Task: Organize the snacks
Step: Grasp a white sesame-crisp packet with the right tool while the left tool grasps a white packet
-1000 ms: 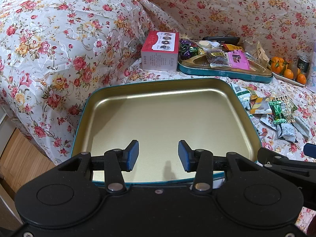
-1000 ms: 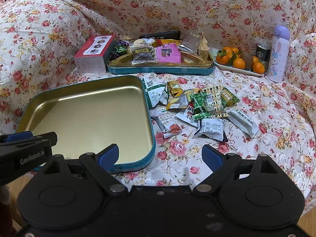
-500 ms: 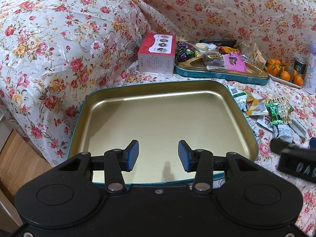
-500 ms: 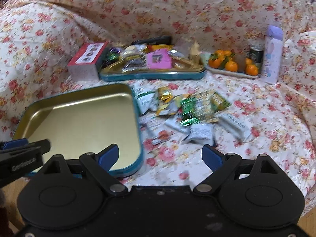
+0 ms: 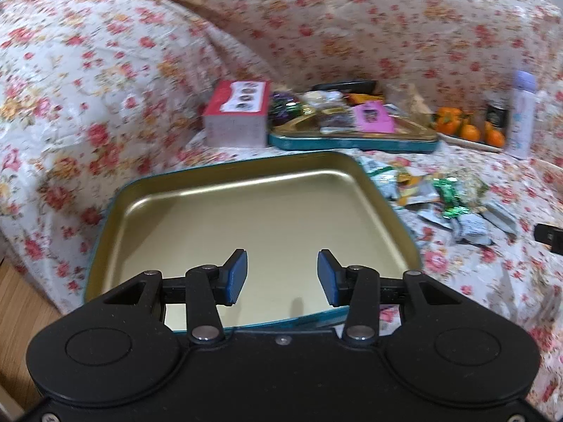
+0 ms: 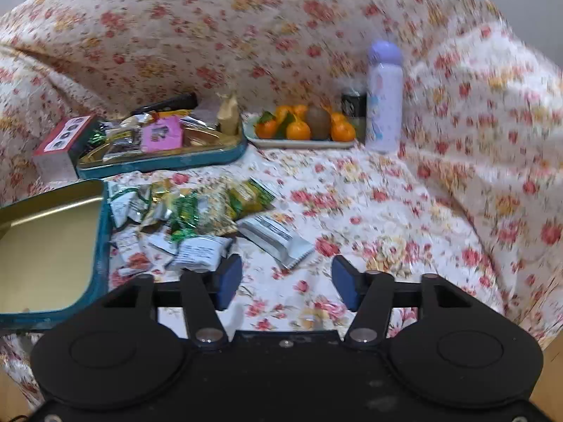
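Note:
An empty gold tin tray [image 5: 246,218] with a teal rim lies on the flowered sofa cover; its right part [image 6: 42,246] shows in the right wrist view. My left gripper [image 5: 282,274] hovers open over the tray's near edge, nothing between its pads. A heap of loose snack packets [image 6: 197,218] lies to the right of the tray, also seen as snack packets [image 5: 447,197] from the left. My right gripper [image 6: 286,281] hangs above bare cloth just in front of a white packet [image 6: 274,237]; its jaws are closing with nothing between them.
A second teal tray [image 6: 162,161] with snacks stands behind, a red box [image 5: 239,116] at its left. A plate of oranges [image 6: 302,130], a dark can [image 6: 353,105] and a lilac bottle [image 6: 385,95] stand at the back right. Wood floor [image 5: 21,299] lies left.
My right gripper has swung to the right, away from the gold tray and toward the packets, and its jaws have narrowed. The left view has shifted only slightly.

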